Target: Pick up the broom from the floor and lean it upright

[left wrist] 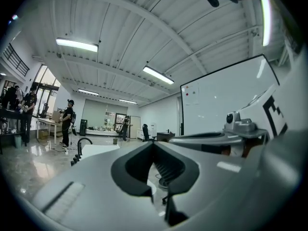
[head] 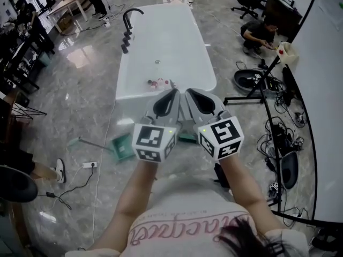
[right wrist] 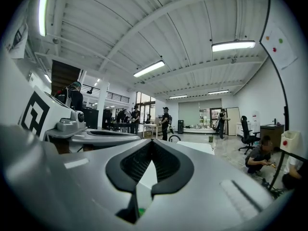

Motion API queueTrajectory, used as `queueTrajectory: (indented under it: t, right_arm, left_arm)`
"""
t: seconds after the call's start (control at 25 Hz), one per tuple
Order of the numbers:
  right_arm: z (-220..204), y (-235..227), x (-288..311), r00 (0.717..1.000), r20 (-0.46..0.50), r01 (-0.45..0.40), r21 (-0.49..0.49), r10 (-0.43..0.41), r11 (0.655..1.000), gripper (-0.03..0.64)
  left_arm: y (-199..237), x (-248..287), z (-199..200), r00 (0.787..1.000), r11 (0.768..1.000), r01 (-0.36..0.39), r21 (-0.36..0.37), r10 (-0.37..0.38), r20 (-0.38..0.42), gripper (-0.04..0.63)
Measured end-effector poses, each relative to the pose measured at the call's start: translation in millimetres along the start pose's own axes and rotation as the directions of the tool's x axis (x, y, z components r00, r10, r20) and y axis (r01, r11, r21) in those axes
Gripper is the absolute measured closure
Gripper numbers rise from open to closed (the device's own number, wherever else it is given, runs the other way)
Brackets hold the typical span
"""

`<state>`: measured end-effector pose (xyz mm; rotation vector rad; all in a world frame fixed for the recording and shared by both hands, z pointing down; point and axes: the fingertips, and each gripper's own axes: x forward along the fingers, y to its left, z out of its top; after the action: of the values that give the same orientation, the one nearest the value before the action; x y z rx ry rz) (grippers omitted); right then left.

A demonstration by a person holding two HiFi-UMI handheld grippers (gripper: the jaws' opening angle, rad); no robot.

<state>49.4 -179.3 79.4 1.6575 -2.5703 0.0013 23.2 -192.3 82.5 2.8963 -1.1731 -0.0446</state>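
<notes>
Looking down from the head view, we see the left gripper [head: 172, 92] and the right gripper [head: 191, 92] held side by side in front of the person's chest. They point level over a glossy marble floor [head: 80, 90]. Each gripper's own view shows its jaws clenched tip to tip, with nothing between them. The broom [head: 121, 146] lies flat on the floor just off the near end of a long white table [head: 166, 42]. Its thin handle runs to the left and its green head is partly hidden behind the left gripper — well below both grippers and untouched.

We judge several risks from here:

- Both pairs of jaws must open before the reach down. Arriving clenched would only knock the handle and send it skidding over the polished floor.
- The handle is thin and lies flat, so a shallow pinch could slip, or let the broom swing once lifted.
- A power strip [head: 89, 165] and its cable lie on the floor near the handle's end and could snag.
- If the broom is leaned on the table's smooth near edge, its foot may slide out on the shiny floor — and the broom would topple.
</notes>
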Motion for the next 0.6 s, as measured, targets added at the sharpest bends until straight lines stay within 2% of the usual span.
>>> queueTrajectory:
  t: [0.28,0.6]
  right_arm:
    - [1,1,5,1.0,0.0,-0.015,0.017,0.015,1.0,0.617]
    - [-3,-3,7,1.0,-0.013,-0.013,0.022,0.014,1.0,0.617]
  left_arm:
    - [7,-1,4,1.0,0.998,-0.005,-0.063,0.006,0.018,0.595]
    - [11,4,7,1.0,0.998,-0.011,-0.061,0.012,0.02,0.595]
